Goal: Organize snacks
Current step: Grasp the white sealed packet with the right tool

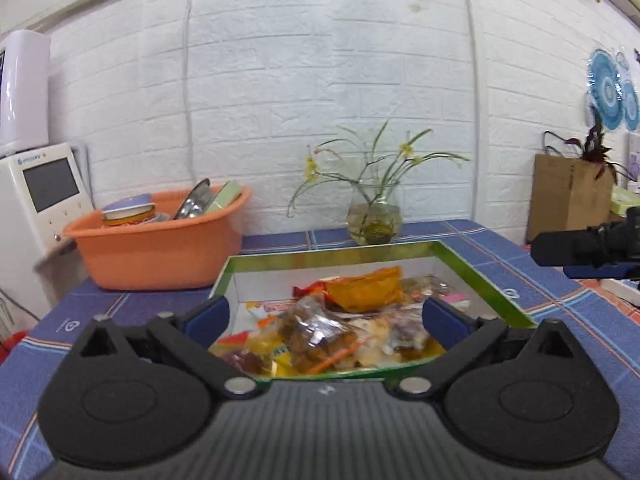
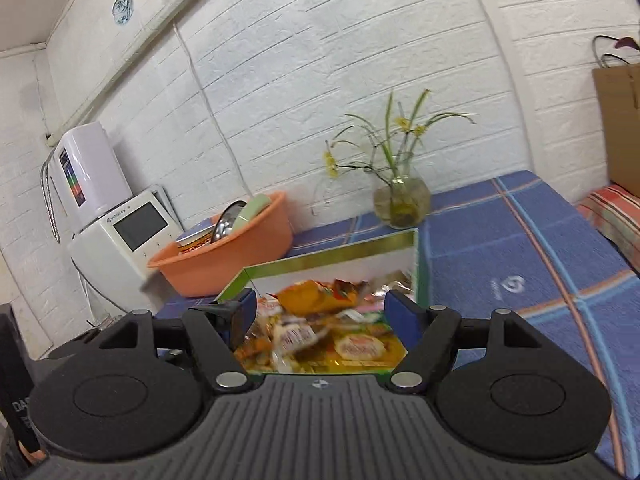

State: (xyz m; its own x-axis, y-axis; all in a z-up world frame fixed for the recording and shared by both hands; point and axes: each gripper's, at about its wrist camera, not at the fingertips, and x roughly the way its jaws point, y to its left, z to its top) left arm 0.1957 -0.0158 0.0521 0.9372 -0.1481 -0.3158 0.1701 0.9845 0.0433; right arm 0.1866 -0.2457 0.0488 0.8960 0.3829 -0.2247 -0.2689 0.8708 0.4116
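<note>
One green-rimmed box [image 1: 484,280] on the blue plaid tablecloth [image 1: 500,248], stuffed with snack packets [image 1: 320,332], too jumbled and blurry to count. One orange chip bag [image 1: 368,288] on top of the pile toward the back. One orange basin [image 1: 160,248] just left of the box, one glass vase [image 1: 374,220] with yellow flowers behind it near the wall. One brown paper bag [image 1: 568,196] far right. Left gripper [image 1: 326,320] spread wide over the box, nothing held. Right gripper [image 2: 318,312] likewise wide and empty above the near edge. Plenty of bare cloth right of the box; basin crowding the left corner.
</note>
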